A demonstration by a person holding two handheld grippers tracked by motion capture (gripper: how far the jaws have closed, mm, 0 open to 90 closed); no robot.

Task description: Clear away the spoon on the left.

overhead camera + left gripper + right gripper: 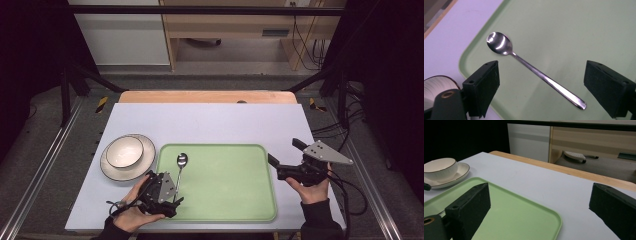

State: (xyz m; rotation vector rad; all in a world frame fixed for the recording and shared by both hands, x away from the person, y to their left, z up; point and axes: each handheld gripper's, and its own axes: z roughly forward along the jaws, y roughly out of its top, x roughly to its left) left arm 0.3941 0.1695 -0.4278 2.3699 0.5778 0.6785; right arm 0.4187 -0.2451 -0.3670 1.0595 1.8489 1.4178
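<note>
A steel spoon [180, 170] lies on the green tray [225, 185] near its left edge, bowl end pointing away from me. My left gripper [171, 192] hovers over the handle end, held in a hand. In the left gripper view the spoon [536, 72] lies diagonally on the tray [574, 37] between the wide-apart jaws of the left gripper [542, 68], and neither pad touches it. My right gripper [286, 152] is held off the tray's right edge, open and empty. In its own view the right gripper [540, 192] looks across the tray [511, 217].
A white bowl [125, 151] sits on a white plate [145, 162] just left of the tray; both bowl [440, 167] and plate [461, 170] appear far left in the right gripper view. The lilac table top [210, 122] stretches behind the tray to a wooden edge.
</note>
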